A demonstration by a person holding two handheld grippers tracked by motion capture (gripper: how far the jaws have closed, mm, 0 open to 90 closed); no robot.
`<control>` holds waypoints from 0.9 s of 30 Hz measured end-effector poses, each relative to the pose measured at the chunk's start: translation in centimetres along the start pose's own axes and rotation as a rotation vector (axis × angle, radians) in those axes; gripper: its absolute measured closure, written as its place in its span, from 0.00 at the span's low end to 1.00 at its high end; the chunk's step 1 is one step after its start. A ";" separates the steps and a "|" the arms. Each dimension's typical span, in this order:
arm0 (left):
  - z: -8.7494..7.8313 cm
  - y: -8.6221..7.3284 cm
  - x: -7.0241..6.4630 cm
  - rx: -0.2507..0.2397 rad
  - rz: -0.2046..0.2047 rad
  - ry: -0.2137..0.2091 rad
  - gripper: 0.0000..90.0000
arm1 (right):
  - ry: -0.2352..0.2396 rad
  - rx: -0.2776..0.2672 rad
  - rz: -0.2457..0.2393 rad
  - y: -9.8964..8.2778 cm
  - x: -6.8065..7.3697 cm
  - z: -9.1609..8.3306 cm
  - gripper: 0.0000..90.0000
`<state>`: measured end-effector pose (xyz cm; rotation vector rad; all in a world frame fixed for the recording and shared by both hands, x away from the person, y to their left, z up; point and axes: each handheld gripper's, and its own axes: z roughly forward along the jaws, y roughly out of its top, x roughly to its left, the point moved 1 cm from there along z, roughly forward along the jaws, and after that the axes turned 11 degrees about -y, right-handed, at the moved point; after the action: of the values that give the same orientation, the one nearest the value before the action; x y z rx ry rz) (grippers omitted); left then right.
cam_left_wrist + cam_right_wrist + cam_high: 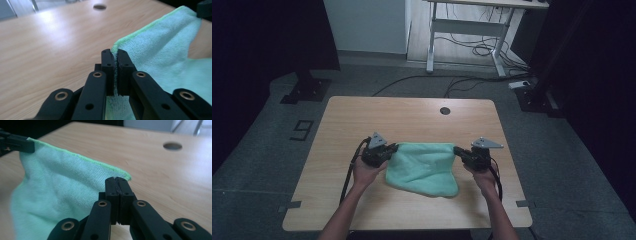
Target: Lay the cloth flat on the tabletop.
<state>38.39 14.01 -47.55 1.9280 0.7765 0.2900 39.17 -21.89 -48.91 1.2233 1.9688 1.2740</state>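
Black two-jawed tongs [393,148] with brass-ringed pivots, grey three-cornered top plates, trailing black cables.

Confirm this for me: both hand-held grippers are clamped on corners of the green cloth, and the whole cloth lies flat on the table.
Not quite. The left hand-held gripper and the right hand-held gripper are each clamped on a corner of the green cloth, but it does not lie flat. Its far edge is lifted off the table and the rest drapes down, as the right gripper view shows.

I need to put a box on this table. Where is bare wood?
Bare: the far strip of the table around the round hole, and the near edge below the green cloth. Crowded: the middle.
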 end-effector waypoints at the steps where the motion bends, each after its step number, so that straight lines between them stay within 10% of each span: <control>1: -0.5 0.1 -0.3 -0.012 0.004 -0.001 0.96 | 0.006 -0.026 -0.007 0.2 0.4 -0.8 0.98; 9: -5.2 2.0 -2.8 -0.112 0.080 -0.020 0.96 | 0.036 -0.165 -0.063 2.1 2.8 -5.4 0.98; 20: -7.6 4.3 -3.9 -0.165 0.111 -0.025 0.96 | 0.036 -0.231 -0.083 4.3 3.8 -7.2 0.98; 27: -12.2 6.1 -7.3 -0.273 0.190 -0.079 0.95 | 0.074 -0.360 -0.144 6.2 6.1 -12.8 0.98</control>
<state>28.94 16.35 -35.52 1.7438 0.4758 0.4115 28.97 -21.34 -37.28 0.8559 1.7418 1.5336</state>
